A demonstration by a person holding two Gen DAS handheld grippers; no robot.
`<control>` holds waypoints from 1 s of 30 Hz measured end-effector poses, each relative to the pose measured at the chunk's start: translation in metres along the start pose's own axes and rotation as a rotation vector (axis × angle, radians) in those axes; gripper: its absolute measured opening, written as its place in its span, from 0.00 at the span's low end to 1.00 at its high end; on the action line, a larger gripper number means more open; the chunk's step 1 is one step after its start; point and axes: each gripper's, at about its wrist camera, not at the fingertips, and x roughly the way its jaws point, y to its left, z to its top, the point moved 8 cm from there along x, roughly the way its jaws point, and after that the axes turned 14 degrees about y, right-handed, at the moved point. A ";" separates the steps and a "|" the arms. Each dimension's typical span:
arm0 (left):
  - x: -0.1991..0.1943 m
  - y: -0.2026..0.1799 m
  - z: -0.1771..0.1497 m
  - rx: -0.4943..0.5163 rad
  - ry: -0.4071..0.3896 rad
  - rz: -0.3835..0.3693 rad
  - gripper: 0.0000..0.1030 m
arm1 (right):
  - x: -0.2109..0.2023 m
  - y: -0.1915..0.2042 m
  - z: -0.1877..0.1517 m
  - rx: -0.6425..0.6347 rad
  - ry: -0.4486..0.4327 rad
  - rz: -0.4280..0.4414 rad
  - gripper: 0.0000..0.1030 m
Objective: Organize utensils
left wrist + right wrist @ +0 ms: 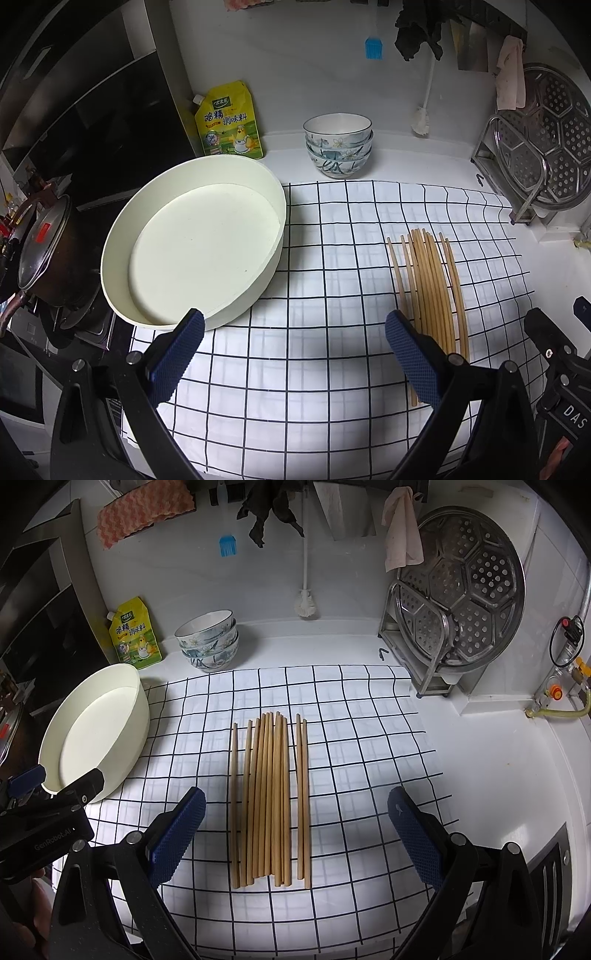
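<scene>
Several wooden chopsticks [271, 797] lie side by side on a white cloth with a dark grid [354, 760]; in the left wrist view the chopsticks [432, 291] sit right of centre, partly behind my left gripper's right finger. A cream oval container [199, 240] stands empty at the cloth's left edge, also seen as the container [96, 731] in the right wrist view. My left gripper [295, 328] hovers open above the cloth between container and chopsticks. My right gripper [297, 805] is open above the chopsticks' near half, holding nothing. The left gripper's body [55, 812] shows at the left.
Stacked patterned bowls [338, 146] and a yellow seasoning pouch [229, 120] stand at the back wall. A steel rack with a perforated steamer plate [465, 594] is at the back right. A lidded pot [44, 251] sits on the stove at left. A gas valve [554, 692] is on the right.
</scene>
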 end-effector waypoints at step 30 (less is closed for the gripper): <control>-0.004 0.004 -0.002 0.000 -0.004 0.003 0.94 | -0.005 0.004 -0.003 -0.001 -0.007 0.008 0.92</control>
